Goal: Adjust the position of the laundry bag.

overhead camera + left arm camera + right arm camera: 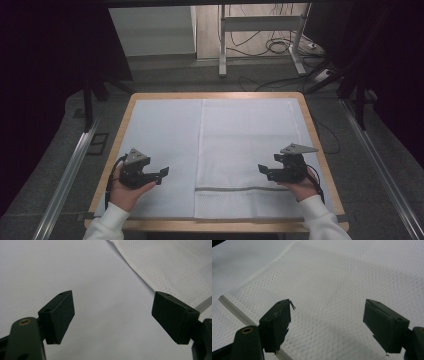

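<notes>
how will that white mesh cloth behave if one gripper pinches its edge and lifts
Probably floppy: the white mesh cloth lies flat and thin on the table cover, so it should drape and sag. Likely light, given its open weave. Pushed, it may bunch up rather than slide. Both the left gripper and right gripper are open.

A white mesh cloth [247, 150] (dimpled weave, grey zip strip) is lying over a smooth matt white sheet [165, 145] that is covering the pale wooden worktop [215, 95].
</notes>
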Demonstrator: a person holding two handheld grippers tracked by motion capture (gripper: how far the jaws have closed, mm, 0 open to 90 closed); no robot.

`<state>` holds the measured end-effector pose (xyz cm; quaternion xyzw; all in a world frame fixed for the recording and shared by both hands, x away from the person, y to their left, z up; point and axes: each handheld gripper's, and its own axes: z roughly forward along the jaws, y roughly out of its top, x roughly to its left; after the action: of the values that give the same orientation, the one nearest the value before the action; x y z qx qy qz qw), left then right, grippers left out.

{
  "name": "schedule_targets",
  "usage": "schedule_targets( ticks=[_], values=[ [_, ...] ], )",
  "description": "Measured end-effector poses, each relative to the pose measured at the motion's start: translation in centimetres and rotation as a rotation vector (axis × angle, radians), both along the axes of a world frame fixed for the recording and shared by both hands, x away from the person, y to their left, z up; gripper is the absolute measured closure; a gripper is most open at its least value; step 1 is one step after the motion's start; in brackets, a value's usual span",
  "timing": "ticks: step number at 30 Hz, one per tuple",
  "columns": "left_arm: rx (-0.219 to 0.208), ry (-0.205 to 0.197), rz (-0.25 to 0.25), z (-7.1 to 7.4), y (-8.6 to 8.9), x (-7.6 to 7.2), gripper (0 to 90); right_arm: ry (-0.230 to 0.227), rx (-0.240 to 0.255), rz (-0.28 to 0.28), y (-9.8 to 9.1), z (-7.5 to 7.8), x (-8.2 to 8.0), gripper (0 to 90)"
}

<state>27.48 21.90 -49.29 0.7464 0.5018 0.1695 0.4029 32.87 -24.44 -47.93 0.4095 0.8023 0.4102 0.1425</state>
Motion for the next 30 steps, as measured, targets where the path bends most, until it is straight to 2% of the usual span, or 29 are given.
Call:
schedule_targets(
  ticks=[4, 6, 13, 19, 23, 28, 30],
  values=[
    [-0.010, 0.007, 0.006, 0.0, 0.1, 0.0, 18.1, -0.001, 0.002, 0.002, 0.1, 0.1, -0.1, 22.1],
    [-0.022, 0.040, 0.018, 0.0, 0.0, 0.2, 18.8, -0.002, 0.002, 0.002, 0.0, 0.1, -0.1, 22.1],
    [-0.016, 0.034, 0.018, 0.3, -0.2, 0.2, 18.9, -0.007, 0.000, -0.008, -0.2, 0.2, 0.0, 22.1],
    [-0.042, 0.055, -0.011, 1.1, -0.6, -0.1, 20.9, -0.016, -0.010, -0.016, -0.2, 0.4, -0.1, 22.1],
    [-0.029, 0.047, -0.022, 1.6, -1.1, -0.3, 21.7, -0.022, -0.015, -0.015, -0.3, 0.5, 0.0, 22.1],
    [-0.038, 0.041, -0.031, 2.0, -1.8, 0.2, 22.4, -0.014, -0.021, -0.008, -0.3, 0.2, 0.2, 22.0],
    [-0.049, 0.048, -0.049, 2.3, -2.7, 0.6, 24.1, -0.011, -0.023, -0.003, -0.4, 0.3, 0.1, 22.1]
  ],
)
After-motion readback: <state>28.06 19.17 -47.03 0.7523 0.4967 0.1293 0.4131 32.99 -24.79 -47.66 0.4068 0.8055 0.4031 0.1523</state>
